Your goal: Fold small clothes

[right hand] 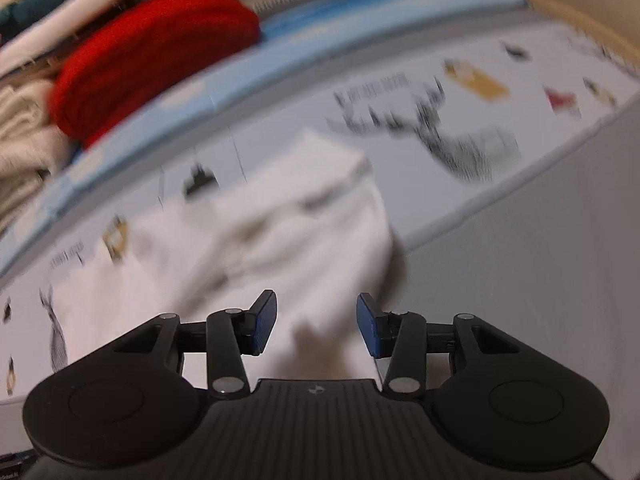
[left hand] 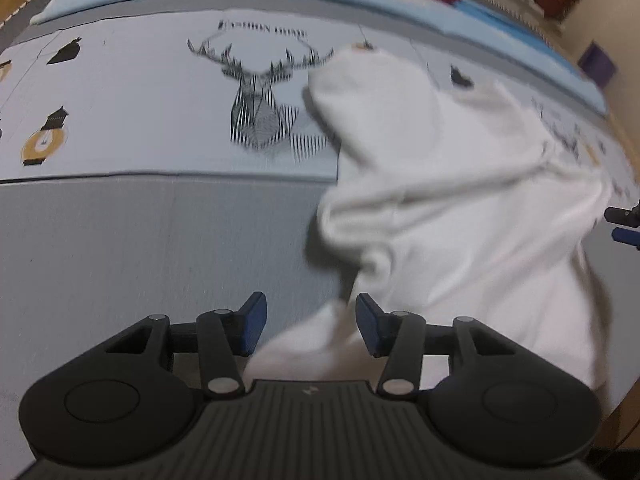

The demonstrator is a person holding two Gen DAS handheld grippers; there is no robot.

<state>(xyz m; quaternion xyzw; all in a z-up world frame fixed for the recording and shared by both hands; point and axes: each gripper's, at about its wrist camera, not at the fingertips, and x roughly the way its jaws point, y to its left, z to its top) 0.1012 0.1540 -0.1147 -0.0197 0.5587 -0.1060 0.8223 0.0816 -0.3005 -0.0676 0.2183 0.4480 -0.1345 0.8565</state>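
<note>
A small white garment [left hand: 460, 184] lies rumpled on the bed, partly folded over itself, to the right in the left wrist view. My left gripper [left hand: 311, 326] hovers over its near corner with the blue pads apart, and cloth shows in the gap untouched by either pad. In the blurred right wrist view the same white garment [right hand: 304, 220] spreads ahead. My right gripper [right hand: 317, 326] stands open above its near edge, gripping nothing. Black and blue fingertips [left hand: 624, 224] poke in at the right edge of the left wrist view.
The bedsheet [left hand: 120, 128] is pale with a deer print [left hand: 260, 96] and a grey band [left hand: 140, 248] nearer me. A folded red cloth [right hand: 152, 52] and beige and white fabrics [right hand: 24, 136] are piled at the bed's far side.
</note>
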